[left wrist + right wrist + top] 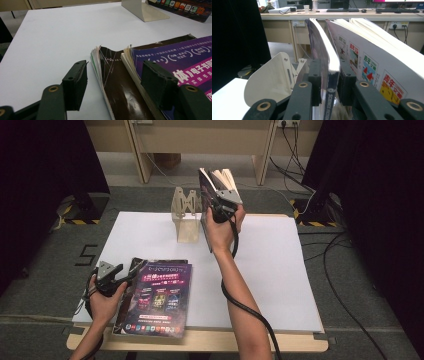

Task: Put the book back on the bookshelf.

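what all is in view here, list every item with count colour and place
upright book: 1, dark cover, cream pages, between right gripper jaws beside the bookend
bookend: 1, beige metal, far side of table
flat books: 2, purple cover over dark brown one, near left corner
table: 1, white top, wood edge
second upright book: 1, white cover, beside the held one
left gripper: 1, black, open at the flat books' edge
right gripper: 1, black, around upright book
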Motion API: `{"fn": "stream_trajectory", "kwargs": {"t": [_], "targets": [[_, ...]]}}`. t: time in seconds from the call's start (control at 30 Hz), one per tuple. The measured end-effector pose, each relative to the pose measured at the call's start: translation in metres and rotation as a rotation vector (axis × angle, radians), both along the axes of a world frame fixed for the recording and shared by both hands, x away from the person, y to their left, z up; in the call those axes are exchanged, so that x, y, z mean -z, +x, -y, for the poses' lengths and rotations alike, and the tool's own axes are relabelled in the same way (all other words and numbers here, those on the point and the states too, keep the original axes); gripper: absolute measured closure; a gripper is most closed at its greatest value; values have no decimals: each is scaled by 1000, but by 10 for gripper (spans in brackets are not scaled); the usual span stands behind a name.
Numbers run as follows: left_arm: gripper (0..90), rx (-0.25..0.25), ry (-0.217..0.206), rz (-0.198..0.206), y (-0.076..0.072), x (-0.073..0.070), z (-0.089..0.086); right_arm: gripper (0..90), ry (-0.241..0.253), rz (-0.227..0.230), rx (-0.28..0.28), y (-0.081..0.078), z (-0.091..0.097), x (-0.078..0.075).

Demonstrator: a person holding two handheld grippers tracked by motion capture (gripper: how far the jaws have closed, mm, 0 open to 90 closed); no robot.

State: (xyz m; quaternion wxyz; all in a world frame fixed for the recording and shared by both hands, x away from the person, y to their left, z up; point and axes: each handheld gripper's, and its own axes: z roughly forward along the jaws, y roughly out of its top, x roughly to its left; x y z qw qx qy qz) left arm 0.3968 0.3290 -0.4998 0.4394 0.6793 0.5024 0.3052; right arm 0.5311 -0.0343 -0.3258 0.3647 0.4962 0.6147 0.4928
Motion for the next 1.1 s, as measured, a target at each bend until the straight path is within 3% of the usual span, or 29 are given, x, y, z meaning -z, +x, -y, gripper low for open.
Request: {"fn": "stream_trajectory", "kwargs": {"t": [0.23, 1.1], "targets": [[373, 0, -1, 2, 0, 0, 0, 760, 20, -23, -11, -5, 3, 2], [371, -1, 10, -4, 0, 0, 1, 663, 46, -25, -35, -32, 17, 1]]}}
